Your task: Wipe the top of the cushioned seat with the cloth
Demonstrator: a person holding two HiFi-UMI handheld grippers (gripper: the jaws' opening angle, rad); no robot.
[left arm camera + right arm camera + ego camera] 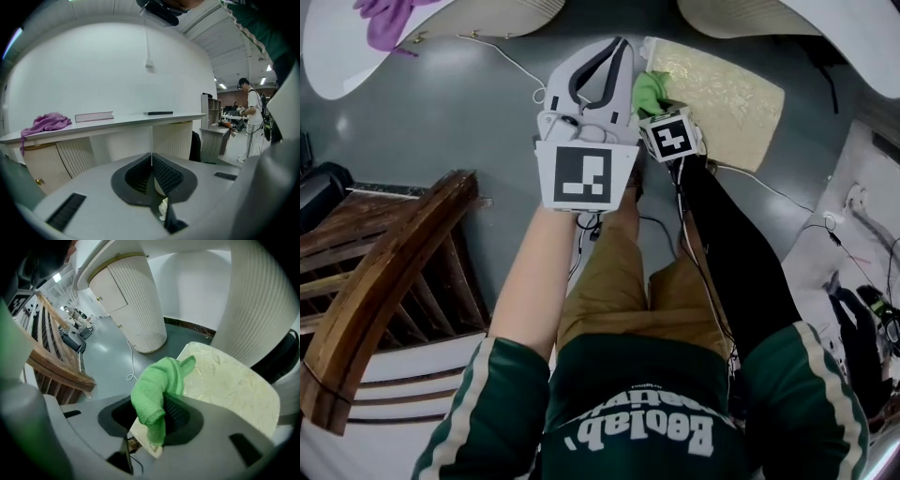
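Observation:
The cushioned seat (pixel 727 94) is a cream, leaf-patterned pad low over the grey floor, at the upper right of the head view. My right gripper (pixel 654 103) hangs over its near left corner, shut on a green cloth (pixel 648 90). In the right gripper view the green cloth (pixel 157 390) bulges out of the right gripper (pixel 161 405) and droops over the edge of the seat (pixel 229 380). My left gripper (pixel 617 52) is lifted beside it, left of the seat. In its own view the left gripper (pixel 151 157) is shut on nothing and points at a white counter.
A wooden chair (pixel 389 272) stands at the left. A purple cloth (pixel 384 19) lies on a white counter (pixel 337 56). A white cable (pixel 511 61) trails on the floor. White ribbed pedestals (pixel 129 301) flank the seat. A person (pixel 251 117) stands far off.

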